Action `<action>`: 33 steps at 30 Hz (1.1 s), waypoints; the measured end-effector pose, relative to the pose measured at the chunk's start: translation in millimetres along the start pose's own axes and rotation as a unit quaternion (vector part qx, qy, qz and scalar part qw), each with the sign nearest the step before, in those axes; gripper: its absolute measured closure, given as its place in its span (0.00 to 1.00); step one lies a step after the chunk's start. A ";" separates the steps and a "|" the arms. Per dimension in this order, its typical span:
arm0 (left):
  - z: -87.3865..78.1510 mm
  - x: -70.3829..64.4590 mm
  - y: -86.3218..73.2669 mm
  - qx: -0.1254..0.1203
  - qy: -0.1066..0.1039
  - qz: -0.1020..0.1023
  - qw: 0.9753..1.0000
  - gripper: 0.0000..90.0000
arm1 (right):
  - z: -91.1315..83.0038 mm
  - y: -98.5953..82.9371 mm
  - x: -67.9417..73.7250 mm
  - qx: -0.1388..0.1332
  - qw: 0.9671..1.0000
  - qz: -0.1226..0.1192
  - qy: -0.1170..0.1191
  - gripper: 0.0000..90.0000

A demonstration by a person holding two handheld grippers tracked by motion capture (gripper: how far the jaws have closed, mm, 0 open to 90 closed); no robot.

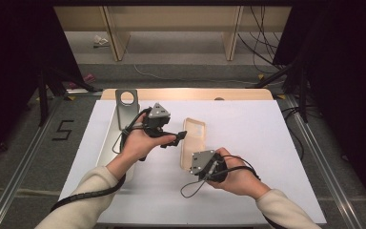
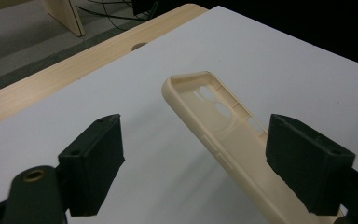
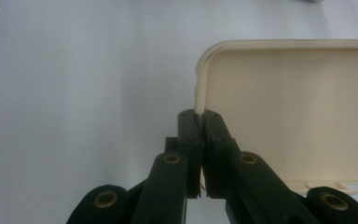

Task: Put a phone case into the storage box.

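While a person's two forearms in cream sleeves come in from the bottom of the high view, each hand holds a black claw over a white counter (image 1: 267, 143). Right claw (image 1: 194, 162), seen at lower centre-right, is clamped tight on the side wall of a cream phone case (image 1: 193, 143); in the right gripper view the two jaws pinch the thin rim of the case near a rounded corner, w/ the case's flat inner face spreading to the right of that view. Left claw (image 1: 180, 136) sits at centre-left of the high view, jaws spread wide apart & gripping nothing; in the left gripper view its two black pads (image 2: 93, 163) stand well apart, w/ the case between them and running behind the right-hand pad, whether touching it I cannot tell. Case is tilted, its open inside facing up, camera cut-outs visible near its far end. It lies about mid-counter, btwn the two hands. A grey metal bracket (image 1: 126, 106) w/ a round hole stands at the far left of the counter, beside a pale tray (image 1: 106, 143) along the left edge. Black cables trail from both claws. Pale wood edge of the counter shows along its far side.
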State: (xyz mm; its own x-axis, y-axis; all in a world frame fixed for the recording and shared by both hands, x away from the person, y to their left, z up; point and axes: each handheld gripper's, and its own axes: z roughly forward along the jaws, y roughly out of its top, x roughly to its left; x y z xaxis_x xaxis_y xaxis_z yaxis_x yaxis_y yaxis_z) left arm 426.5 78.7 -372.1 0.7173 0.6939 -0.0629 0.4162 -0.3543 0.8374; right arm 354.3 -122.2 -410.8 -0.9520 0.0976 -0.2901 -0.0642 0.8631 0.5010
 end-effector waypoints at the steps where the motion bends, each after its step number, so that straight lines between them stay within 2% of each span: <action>1: 1.4 0.1 0.7 0.001 0.000 -0.001 1.000 0.21 | 0.0 0.1 -0.1 0.000 1.000 -0.001 0.000 0.98; 16: 20.6 1.7 9.4 0.014 0.008 -0.023 1.000 0.30 | -1.7 2.6 1.0 -0.005 1.000 -0.002 -0.003 0.98; 22: 27.8 4.9 11.4 0.027 0.021 -0.045 0.998 0.40 | -1.4 2.9 1.2 -0.006 1.000 -0.002 -0.003 0.98; 33: 35.2 7.5 13.4 0.040 0.020 -0.067 0.997 0.57 | -2.0 3.4 1.3 -0.006 1.000 -0.006 -0.010 0.98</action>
State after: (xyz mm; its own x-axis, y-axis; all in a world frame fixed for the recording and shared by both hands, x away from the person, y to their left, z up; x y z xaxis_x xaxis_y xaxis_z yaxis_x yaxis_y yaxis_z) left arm 457.1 57.1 -380.4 0.6295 0.7628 -0.1478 0.5516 -0.3048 0.7764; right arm 352.2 -120.2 -407.8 -0.9453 0.0966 -0.3117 -0.0796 0.8581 0.5073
